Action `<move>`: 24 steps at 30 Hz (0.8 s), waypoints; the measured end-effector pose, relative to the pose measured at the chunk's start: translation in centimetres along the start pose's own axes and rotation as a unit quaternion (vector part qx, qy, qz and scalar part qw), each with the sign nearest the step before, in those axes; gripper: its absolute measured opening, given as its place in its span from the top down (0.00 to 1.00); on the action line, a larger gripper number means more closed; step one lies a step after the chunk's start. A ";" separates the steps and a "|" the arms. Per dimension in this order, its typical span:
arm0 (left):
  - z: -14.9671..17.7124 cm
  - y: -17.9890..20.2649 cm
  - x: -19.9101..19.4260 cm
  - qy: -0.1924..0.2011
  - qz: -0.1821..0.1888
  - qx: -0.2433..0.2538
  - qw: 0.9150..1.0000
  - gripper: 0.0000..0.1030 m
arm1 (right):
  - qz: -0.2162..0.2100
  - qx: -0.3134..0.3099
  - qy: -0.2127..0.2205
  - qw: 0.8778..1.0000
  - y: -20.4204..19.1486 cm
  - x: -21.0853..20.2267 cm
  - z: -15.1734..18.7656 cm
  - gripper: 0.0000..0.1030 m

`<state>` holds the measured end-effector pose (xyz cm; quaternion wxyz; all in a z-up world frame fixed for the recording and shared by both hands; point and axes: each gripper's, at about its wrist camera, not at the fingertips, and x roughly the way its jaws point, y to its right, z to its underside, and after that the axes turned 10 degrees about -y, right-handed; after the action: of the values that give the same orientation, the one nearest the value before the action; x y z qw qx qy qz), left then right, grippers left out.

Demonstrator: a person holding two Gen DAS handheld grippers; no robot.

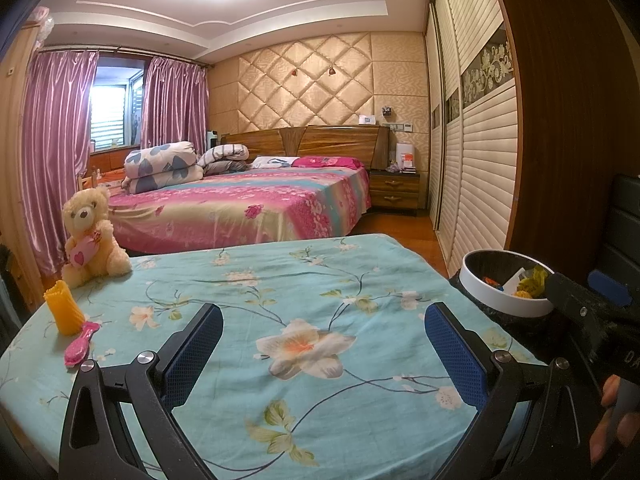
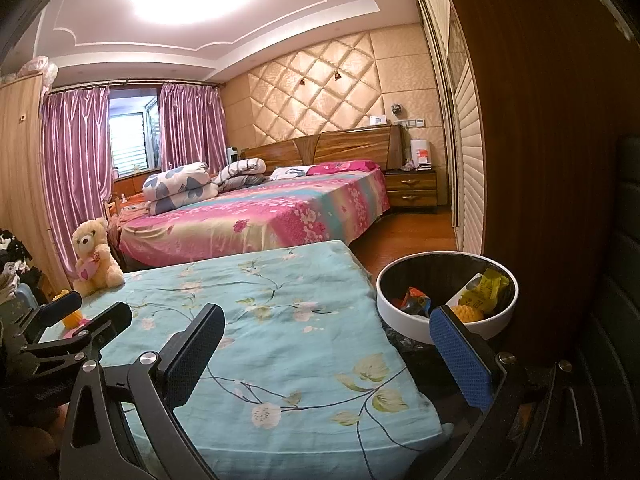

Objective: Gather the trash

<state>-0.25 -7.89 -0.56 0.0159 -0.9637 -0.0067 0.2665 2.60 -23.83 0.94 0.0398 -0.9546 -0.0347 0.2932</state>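
teddy (image 1: 93, 236) far-L on tbl | yellow cup (image 1: 63, 309) + pink brush (image 1: 80, 345) beside | bed (image 1: 240, 208) behind

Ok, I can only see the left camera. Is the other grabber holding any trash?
Observer: No. The right gripper has its jaws wide open with nothing between them.
Operator: What's deep in the bin?
Observer: The right camera looks further into the bin. A crumpled orange-and-blue wrapper lies low inside; your view shows only a speck of it.
Operator: Anything left of the bear?
Observer: Yes. Past the bear, at the far left edge, there is a black-and-white heap, maybe clothes. It is off the sheet.
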 end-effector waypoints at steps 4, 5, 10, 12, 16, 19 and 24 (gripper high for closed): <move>0.0 -0.1 0.1 -0.001 0.000 -0.001 1.000 0.01 | -0.002 0.000 0.000 1.000 -0.3 -0.1 0.1 0.00; -0.1 -0.1 0.1 -0.001 0.000 -0.001 1.000 0.01 | -0.002 0.000 0.000 1.000 -0.4 -0.1 0.1 0.00; -0.1 -0.1 0.1 -0.001 0.000 -0.001 1.000 0.01 | -0.003 0.002 0.000 1.000 -0.3 -0.1 0.1 0.00; -0.1 -0.1 0.1 -0.001 0.000 -0.001 1.000 0.01 | -0.003 0.001 0.000 1.000 -0.5 -0.2 0.1 0.00; 0.0 -0.1 0.3 -0.003 0.000 -0.001 1.000 0.01 | -0.003 0.001 -0.001 1.000 -0.3 -0.1 0.1 0.00; 0.0 -0.1 0.4 -0.004 0.000 -0.001 1.000 0.01 | -0.003 0.001 -0.004 1.000 -0.2 0.0 0.2 0.00; 0.0 -0.2 0.5 -0.005 0.000 0.000 1.000 0.01 | -0.004 0.002 -0.006 1.000 -0.1 0.0 0.2 0.00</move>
<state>0.19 -7.72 -0.86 0.0155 -0.9622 -0.0068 0.2718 2.49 -23.71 0.83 0.0426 -0.9527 -0.0383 0.2984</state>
